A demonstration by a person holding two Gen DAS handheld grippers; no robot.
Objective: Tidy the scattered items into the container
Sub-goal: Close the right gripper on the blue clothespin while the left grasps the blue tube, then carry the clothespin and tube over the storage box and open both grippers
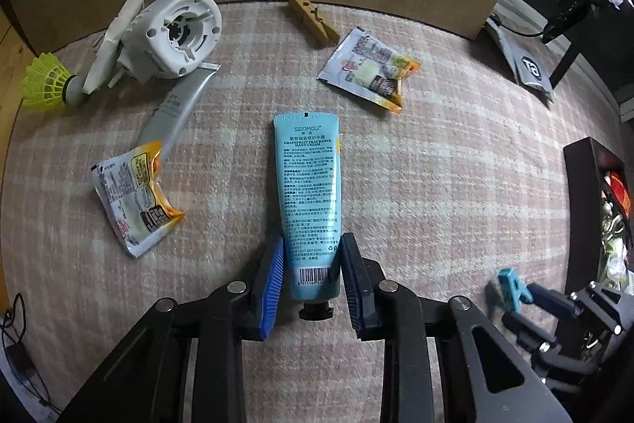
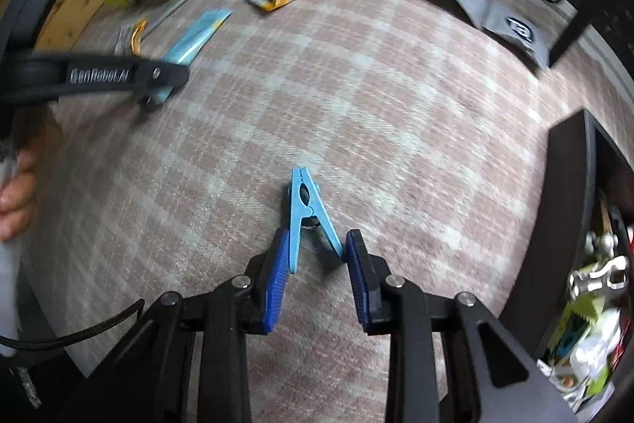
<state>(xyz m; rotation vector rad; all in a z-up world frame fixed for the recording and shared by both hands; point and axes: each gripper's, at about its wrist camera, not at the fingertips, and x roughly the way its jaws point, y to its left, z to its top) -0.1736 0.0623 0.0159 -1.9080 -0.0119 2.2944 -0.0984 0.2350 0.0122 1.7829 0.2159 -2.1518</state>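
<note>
Our left claw [image 1: 313, 278] clamps the tube [image 1: 309, 193]; our right claw [image 2: 317, 260] pinches the peg [image 2: 305, 209]; bin [image 2: 562, 205] cut off.

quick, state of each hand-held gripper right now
left hand-held gripper: shut on the blue hand cream tube
right hand-held gripper: shut on the blue clothespin
</note>
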